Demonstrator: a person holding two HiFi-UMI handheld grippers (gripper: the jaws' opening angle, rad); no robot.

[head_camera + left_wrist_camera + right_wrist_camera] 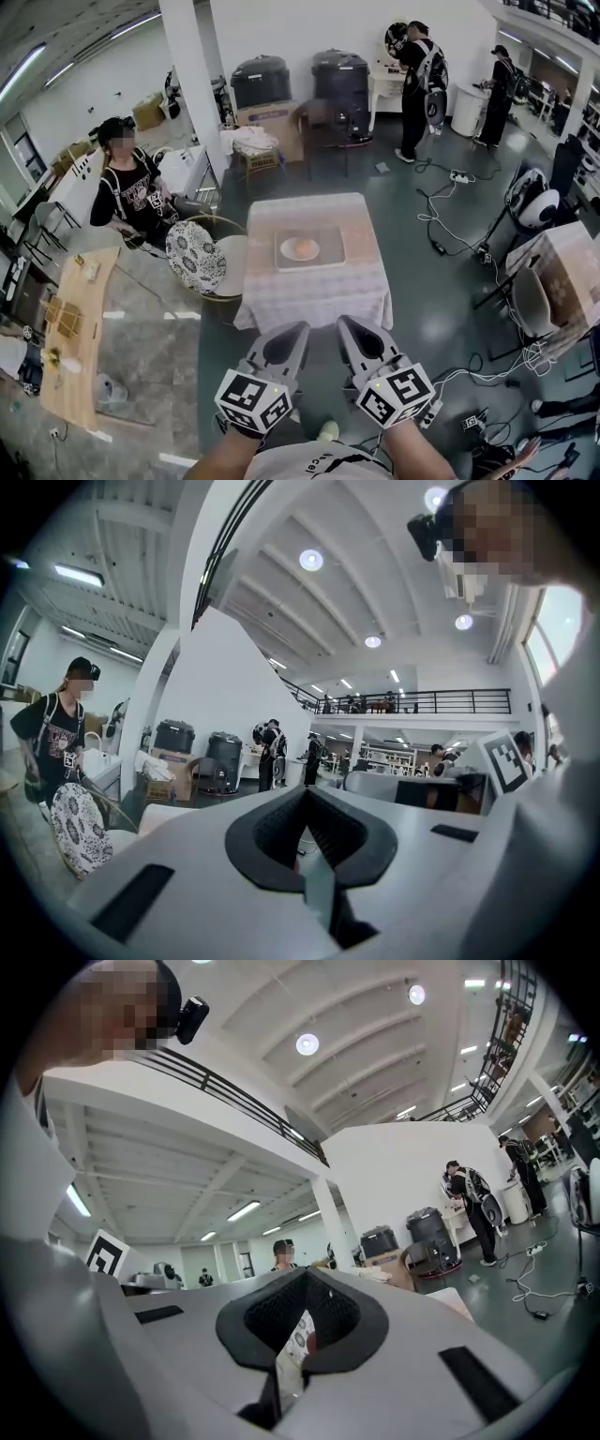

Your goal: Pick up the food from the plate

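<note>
Left gripper (296,330), grey two-jaw tool with marker cube: jaws are pressing together tip to tip, gripping nothing. Right gripper (348,323), matching grey tool: jaws are likewise meeting, empty, hovering just beside the left. Round pale-orange food (302,248): lying on a white round plate (285,249), which is sitting on a grey square tray (333,248) atop a square white-clothed table (314,295), well apart from both grippers.

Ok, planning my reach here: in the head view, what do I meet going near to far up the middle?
Left gripper and right gripper side by side → table → plate holding the food → dark chair → black bin.
</note>
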